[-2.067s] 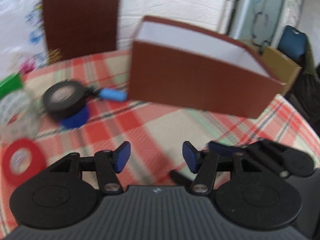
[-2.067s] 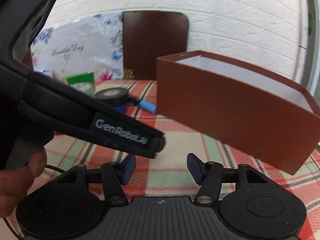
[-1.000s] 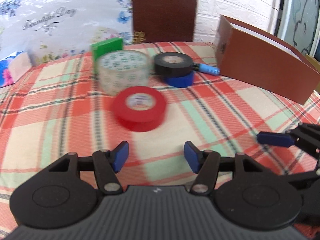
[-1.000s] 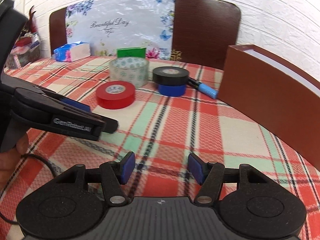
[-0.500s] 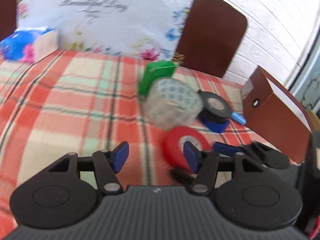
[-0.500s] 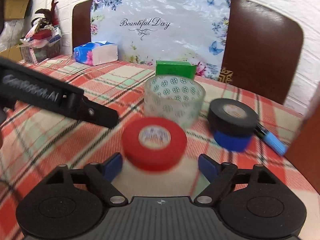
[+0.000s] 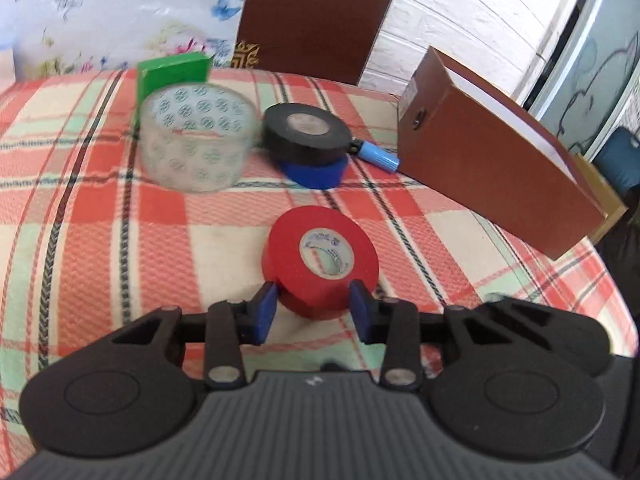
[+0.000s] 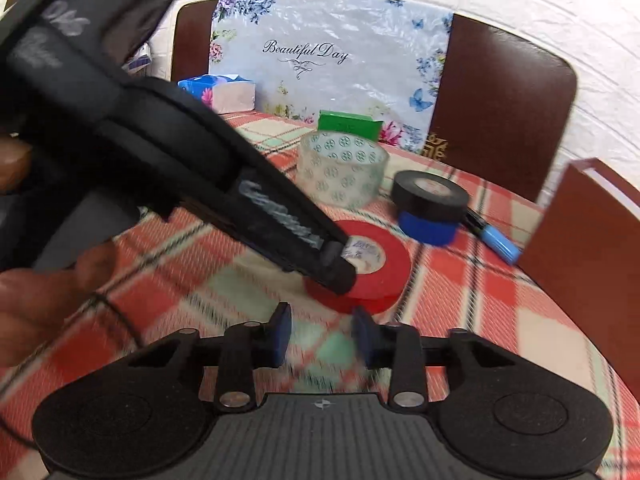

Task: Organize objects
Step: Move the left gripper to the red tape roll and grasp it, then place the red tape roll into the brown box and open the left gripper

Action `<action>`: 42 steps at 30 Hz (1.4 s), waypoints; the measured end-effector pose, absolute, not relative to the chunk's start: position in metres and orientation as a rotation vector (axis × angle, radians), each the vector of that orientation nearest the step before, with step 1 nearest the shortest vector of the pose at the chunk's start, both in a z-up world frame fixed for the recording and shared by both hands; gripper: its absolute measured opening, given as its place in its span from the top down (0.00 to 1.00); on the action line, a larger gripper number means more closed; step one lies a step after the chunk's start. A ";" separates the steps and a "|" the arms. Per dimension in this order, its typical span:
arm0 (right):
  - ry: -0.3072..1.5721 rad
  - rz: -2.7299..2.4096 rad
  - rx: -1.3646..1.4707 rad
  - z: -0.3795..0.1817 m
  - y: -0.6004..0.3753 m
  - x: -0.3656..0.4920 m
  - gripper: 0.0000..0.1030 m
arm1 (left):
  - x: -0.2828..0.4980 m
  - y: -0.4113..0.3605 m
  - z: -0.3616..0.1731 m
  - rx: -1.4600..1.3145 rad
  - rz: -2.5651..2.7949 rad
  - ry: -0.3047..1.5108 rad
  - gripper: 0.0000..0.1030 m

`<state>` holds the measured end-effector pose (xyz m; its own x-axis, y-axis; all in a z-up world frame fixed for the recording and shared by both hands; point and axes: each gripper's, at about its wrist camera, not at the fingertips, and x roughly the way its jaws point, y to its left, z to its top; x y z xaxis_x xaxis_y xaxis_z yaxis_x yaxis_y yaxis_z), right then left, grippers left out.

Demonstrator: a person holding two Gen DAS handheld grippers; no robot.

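Note:
A red tape roll [image 7: 320, 254] lies flat on the plaid tablecloth [image 7: 100, 220]. My left gripper [image 7: 314, 312] is open, its blue pads either side of the roll's near edge. In the right wrist view the left gripper's finger covers part of the red roll [image 8: 376, 268]. My right gripper [image 8: 322, 334] is open and empty just in front of that roll. A black roll [image 7: 306, 132] sits on a blue roll [image 7: 316, 172], a clear patterned roll [image 7: 196, 136] to their left. The open brown box [image 7: 492, 152] stands at the right.
A blue marker [image 7: 378, 156] lies between the black roll and the box. A green box [image 7: 172, 70] stands behind the clear roll. A tissue pack [image 8: 220, 92] sits at the far left. Brown chair backs [image 7: 316, 16] and a floral board [image 8: 332, 68] stand behind the table.
My left gripper has swung right and come down around the red roll's near edge. My right gripper has drawn back and its jaws have narrowed.

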<state>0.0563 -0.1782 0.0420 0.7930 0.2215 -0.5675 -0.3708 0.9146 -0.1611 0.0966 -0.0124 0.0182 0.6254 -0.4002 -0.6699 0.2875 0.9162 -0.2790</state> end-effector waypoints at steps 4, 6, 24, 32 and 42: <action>0.610 0.272 -0.181 0.044 -0.198 0.059 0.27 | 0.100 -0.022 0.021 -0.143 -0.454 0.853 0.57; 0.634 0.265 -0.129 0.044 -0.206 0.065 0.27 | 0.104 -0.021 0.025 -0.126 -0.426 0.845 0.51; 0.407 0.093 -0.229 0.068 -0.221 0.057 0.30 | 0.120 -0.074 0.071 -0.062 -0.492 0.787 0.72; 0.233 -0.185 -0.216 0.115 -0.305 0.048 0.30 | 0.132 -0.187 0.131 0.036 -0.687 0.606 0.72; 0.273 -0.324 -0.111 0.110 -0.390 0.063 0.30 | 0.158 -0.288 0.124 0.097 -0.786 0.619 0.72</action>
